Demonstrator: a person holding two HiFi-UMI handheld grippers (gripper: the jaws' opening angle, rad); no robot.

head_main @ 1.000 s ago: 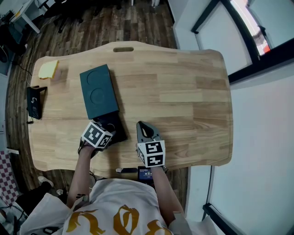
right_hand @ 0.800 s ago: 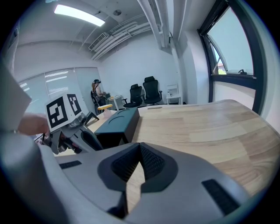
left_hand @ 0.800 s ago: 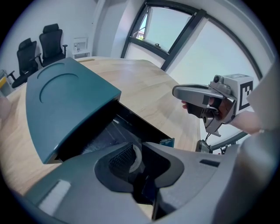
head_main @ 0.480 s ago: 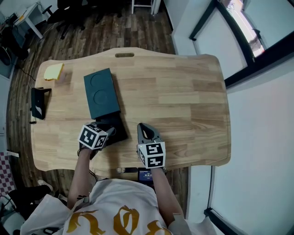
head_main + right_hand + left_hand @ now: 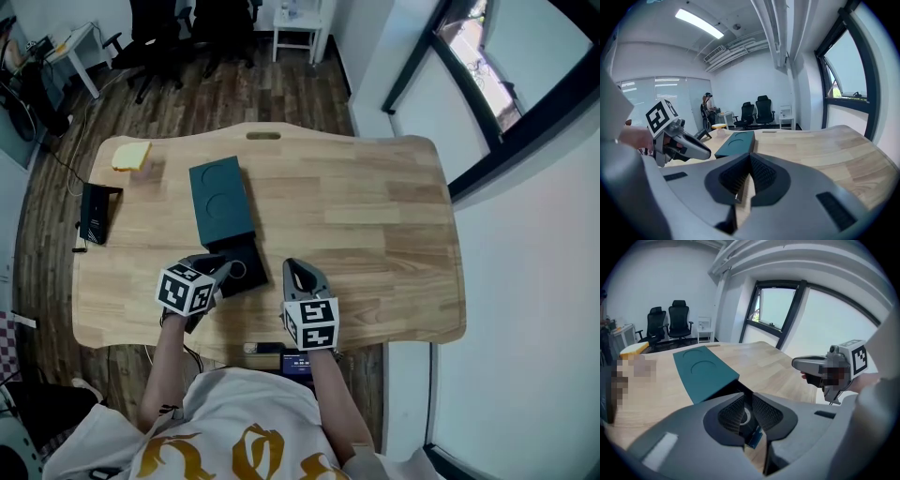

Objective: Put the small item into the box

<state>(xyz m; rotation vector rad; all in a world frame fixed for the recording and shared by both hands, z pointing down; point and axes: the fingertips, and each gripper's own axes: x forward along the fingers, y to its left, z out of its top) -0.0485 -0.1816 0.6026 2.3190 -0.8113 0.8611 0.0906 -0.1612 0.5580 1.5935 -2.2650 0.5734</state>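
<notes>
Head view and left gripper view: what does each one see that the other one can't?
Only the head view shows the person's white shirt and the marker cube on top of the left gripper.

Only the left gripper view looks along its own fingers, which are nearly together, and shows a small blue item between them.

Both show the teal box, the wooden table and the right gripper.
</notes>
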